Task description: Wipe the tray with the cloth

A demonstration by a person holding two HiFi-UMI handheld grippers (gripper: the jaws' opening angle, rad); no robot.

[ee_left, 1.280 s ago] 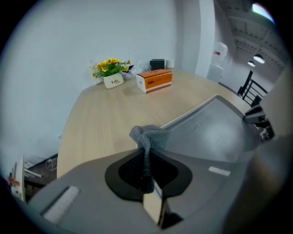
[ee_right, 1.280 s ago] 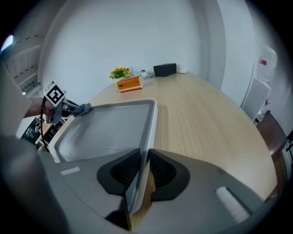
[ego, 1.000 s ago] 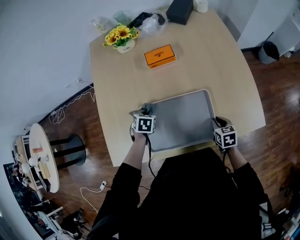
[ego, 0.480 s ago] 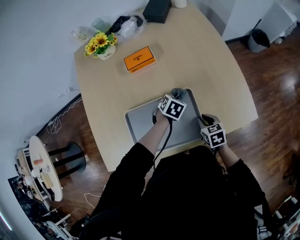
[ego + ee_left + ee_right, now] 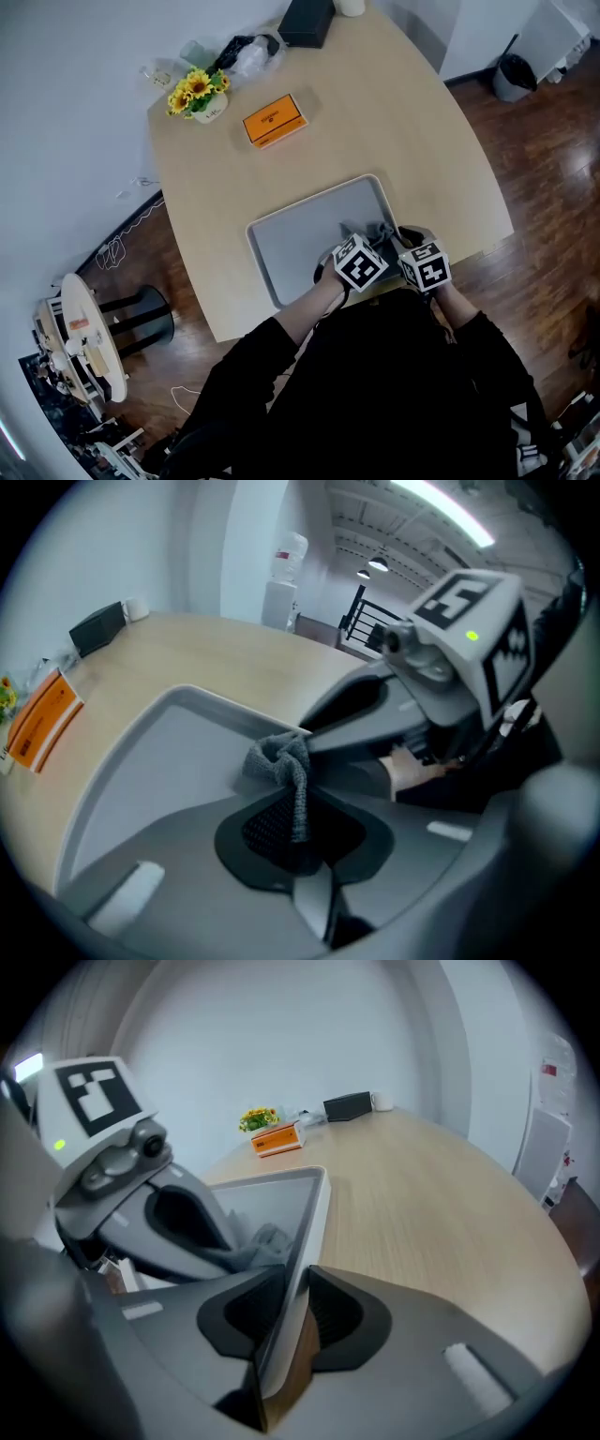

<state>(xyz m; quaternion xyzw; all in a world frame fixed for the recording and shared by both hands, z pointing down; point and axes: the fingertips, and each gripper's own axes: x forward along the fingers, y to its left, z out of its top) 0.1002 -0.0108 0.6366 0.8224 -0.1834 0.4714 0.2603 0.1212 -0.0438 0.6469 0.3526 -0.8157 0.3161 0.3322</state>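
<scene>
A grey rectangular tray [image 5: 300, 234] lies near the front edge of the wooden table. My left gripper [image 5: 373, 240] is over the tray's near right corner, shut on a grey knitted cloth [image 5: 377, 231] that bunches ahead of its jaws. In the left gripper view the cloth [image 5: 279, 759] hangs from the gripper [image 5: 298, 832] onto the tray floor [image 5: 159, 761]. My right gripper [image 5: 406, 236] sits right beside it. In the right gripper view its jaws [image 5: 292, 1312] are shut on the tray's right rim [image 5: 314, 1206], with the cloth [image 5: 267, 1239] just inside.
An orange box [image 5: 274, 119], a pot of sunflowers [image 5: 199, 94], a clear bag [image 5: 248, 52] and a black box [image 5: 307, 21] stand at the table's far end. Bare table [image 5: 441, 159] lies right of the tray. A stool [image 5: 141, 309] stands on the floor, left.
The left gripper carried the cloth from the tray's left side to its far right corner, then back to the near right corner beside the right gripper. The right gripper kept its hold.
</scene>
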